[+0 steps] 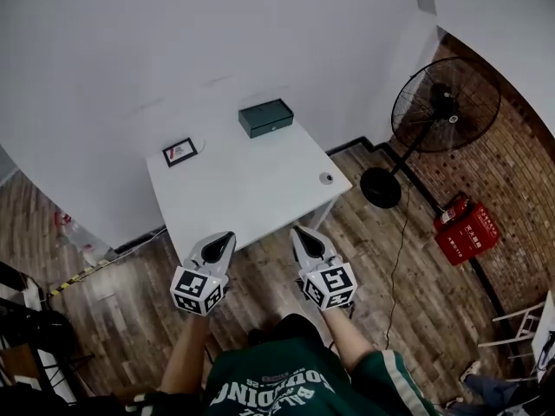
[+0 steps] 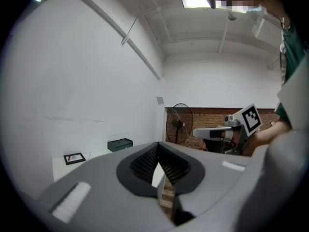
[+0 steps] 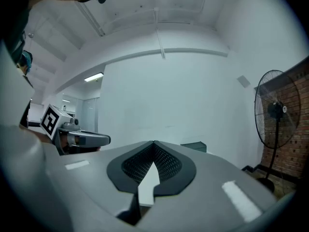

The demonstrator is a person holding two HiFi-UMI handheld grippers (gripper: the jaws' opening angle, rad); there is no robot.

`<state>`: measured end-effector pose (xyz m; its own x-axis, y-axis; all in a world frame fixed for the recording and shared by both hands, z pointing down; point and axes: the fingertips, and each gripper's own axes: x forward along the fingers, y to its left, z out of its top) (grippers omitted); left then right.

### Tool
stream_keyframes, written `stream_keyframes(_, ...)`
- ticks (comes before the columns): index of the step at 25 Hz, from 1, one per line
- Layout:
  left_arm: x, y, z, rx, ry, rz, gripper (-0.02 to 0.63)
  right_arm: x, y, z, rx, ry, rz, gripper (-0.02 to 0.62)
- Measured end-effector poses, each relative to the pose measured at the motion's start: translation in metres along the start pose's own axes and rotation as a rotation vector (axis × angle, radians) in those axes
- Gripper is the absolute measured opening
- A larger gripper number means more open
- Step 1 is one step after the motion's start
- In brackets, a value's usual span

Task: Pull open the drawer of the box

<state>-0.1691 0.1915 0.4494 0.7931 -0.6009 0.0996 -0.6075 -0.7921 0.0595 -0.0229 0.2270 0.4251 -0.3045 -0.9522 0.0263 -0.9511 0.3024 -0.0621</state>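
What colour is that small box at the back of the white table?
The small rectangular box is dark green; the head view shows it best.

The box (image 1: 265, 117) shows too small for any detail of its front to be told.

Desk (image 1: 247, 199) stands against the wall, and the box (image 1: 266, 117) sits at its far edge, right of centre. Over at the far left corner lies a small frame (image 1: 179, 152), well apart from the box. A little round thing (image 1: 326, 178) rests by the right edge. Off the desk's right side, a fan (image 1: 444, 107) stands on the floor, and a fire-extinguisher case (image 1: 466, 230) sits beyond it by the brick wall. At the near edge, left tongs (image 1: 224, 239) and right tongs (image 1: 301, 235) are side by side.
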Motion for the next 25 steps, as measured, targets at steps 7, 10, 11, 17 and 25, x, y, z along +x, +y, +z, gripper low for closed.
stream_keyframes(7, 0.018, 0.016, -0.001, -0.007, 0.013, -0.008, 0.051, 0.018, -0.017, -0.005, 0.017, 0.003, -0.024, 0.002)
stream_keyframes(10, 0.032, 0.025, -0.004, -0.013, 0.022, -0.007, 0.051, 0.031, -0.029, -0.01, 0.017, 0.004, -0.026, 0.002)
stream_keyframes(11, 0.037, 0.029, -0.005, -0.013, 0.025, -0.006, 0.051, 0.038, -0.034, -0.011, 0.018, 0.004, -0.028, 0.002)
stream_keyframes(17, 0.08, 0.068, -0.007, -0.02, 0.047, 0.014, 0.051, 0.096, -0.068, -0.014, 0.034, 0.01, -0.014, 0.002)
stream_keyframes(25, 0.17, 0.124, 0.002, -0.033, 0.056, 0.051, 0.051, 0.195, -0.144, -0.006, 0.023, 0.029, 0.004, 0.002)
